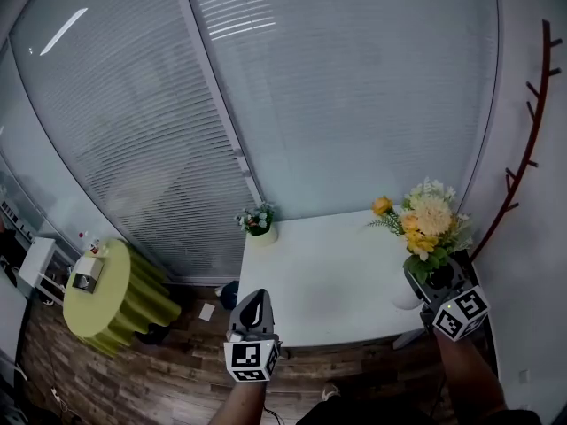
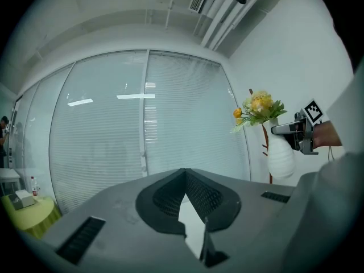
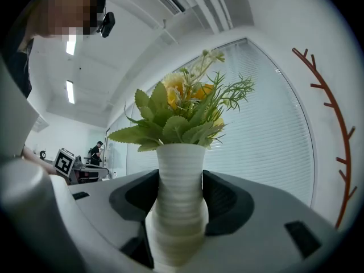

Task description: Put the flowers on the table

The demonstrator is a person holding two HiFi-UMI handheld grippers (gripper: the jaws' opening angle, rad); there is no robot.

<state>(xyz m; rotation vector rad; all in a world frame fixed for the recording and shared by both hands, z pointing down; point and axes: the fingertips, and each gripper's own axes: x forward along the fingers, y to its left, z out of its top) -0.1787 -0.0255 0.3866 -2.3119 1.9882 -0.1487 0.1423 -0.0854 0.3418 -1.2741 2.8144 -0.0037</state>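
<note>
– Well, the jaws of your right gripper (image 3: 181, 195) stand wide, clamped on the ribbed neck of the white vase (image 3: 180, 220), flowers (image 3: 183, 110) bunched above.
– Top-heavy, that: tilt your hand and it could slide in the grip.
– And you hold it by the near right corner of the desk (image 1: 328, 282); let go there and it may tip off the edge.
– Your left gripper (image 2: 184, 181) has its jaws together, empty, so no catch there.

Head cam looks down, all views share blinds (image 1: 354, 104)
</note>
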